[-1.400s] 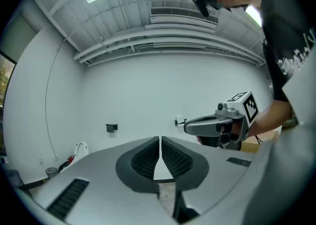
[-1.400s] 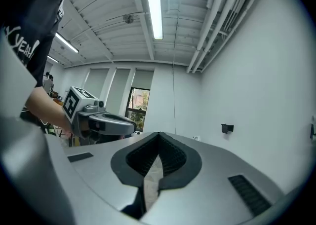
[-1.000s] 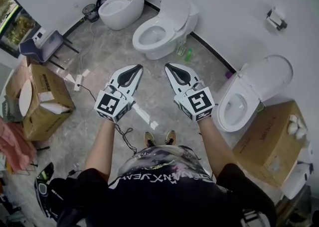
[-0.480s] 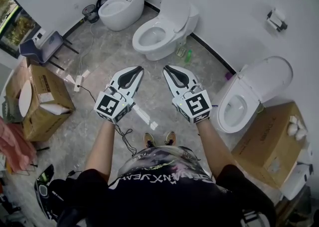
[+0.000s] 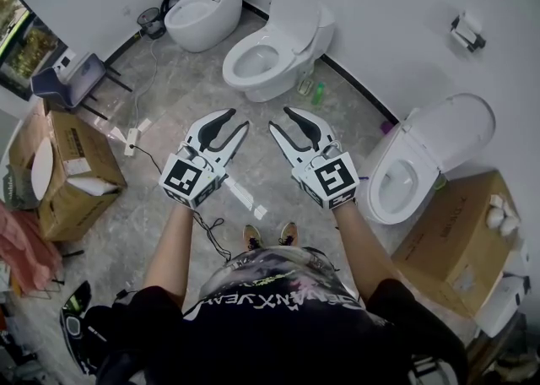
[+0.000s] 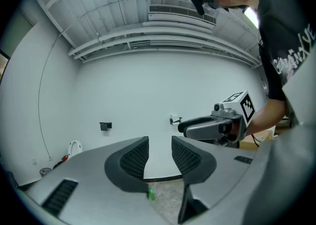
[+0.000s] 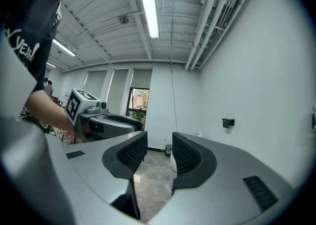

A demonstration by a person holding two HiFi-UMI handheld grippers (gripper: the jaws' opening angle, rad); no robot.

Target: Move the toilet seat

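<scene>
Three white toilets stand along the walls in the head view: an egg-shaped one (image 5: 201, 5) at the far left, a middle one (image 5: 272, 44) with its lid raised, and one at the right (image 5: 422, 159) with its lid also raised. My left gripper (image 5: 236, 120) and right gripper (image 5: 280, 119) are held side by side in mid-air over the floor, short of the middle toilet and touching nothing. Both sets of jaws are opening, with nothing between them. The left gripper view shows my left gripper (image 6: 159, 152) with a gap and the right gripper (image 6: 212, 125) beside it. In the right gripper view, my right gripper (image 7: 159, 152) frames bare floor.
Cardboard boxes sit at the left (image 5: 72, 164) and the right (image 5: 460, 235). A chair (image 5: 72, 75) stands at the far left. A power strip (image 5: 131, 134) and cable lie on the floor. Green bottles (image 5: 318, 92) stand by the middle toilet. A paper holder (image 5: 467, 30) hangs on the wall.
Both grippers' jaws, shut in the earlier frames, have parted. The hands have stayed nearly in place, the right one shifting slightly left.
</scene>
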